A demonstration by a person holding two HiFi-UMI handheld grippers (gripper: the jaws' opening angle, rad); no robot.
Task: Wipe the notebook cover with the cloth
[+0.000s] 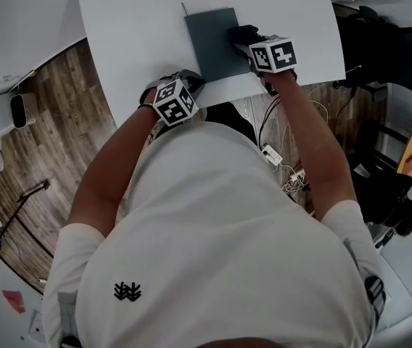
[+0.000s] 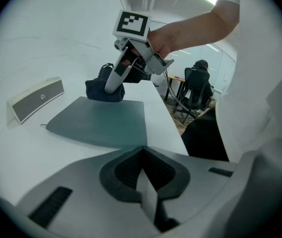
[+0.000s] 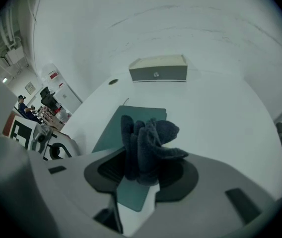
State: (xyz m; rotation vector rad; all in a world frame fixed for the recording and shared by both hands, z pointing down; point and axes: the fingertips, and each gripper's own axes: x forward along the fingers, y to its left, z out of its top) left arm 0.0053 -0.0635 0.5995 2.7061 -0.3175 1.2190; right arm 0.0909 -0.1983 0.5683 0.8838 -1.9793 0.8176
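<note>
Right gripper [image 3: 142, 174] is clamping a bunched dark cloth [image 3: 148, 140] - the wad is standing up between the jaws and spilling over them. It is sitting on the far right part of the notebook [image 1: 209, 40] and appears to be touching the cover there. The notebook is lying flat and closed on the white table [image 1: 133, 42], near the person's edge.

Left gripper [image 2: 142, 161] is showing its jaws pressed together with nothing between them. It is resting at the near left corner of the notebook; whether it is actually bearing down on the cover, I cannot tell.

Risks as I am reading them:
- Notebook skating. The table is looking smooth, and if the left gripper is not pinning the corner, a stroke is likely to push the whole book instead of rubbing it.
- Thin coverage. The cloth is balled, not spread, so only a small patch is meeting the cover - strips are likely to be missed unless passes overlap.
- Hard contact. The cloth is sitting high in the jaws, so pressing low or tilting could bring the jaw bodies down onto the cover and scuff it.
- Cloth working loose. Drag against the cover is pulling on a soft wad held only at its root.
- Running off the right edge, since the cloth is already close to it.
</note>
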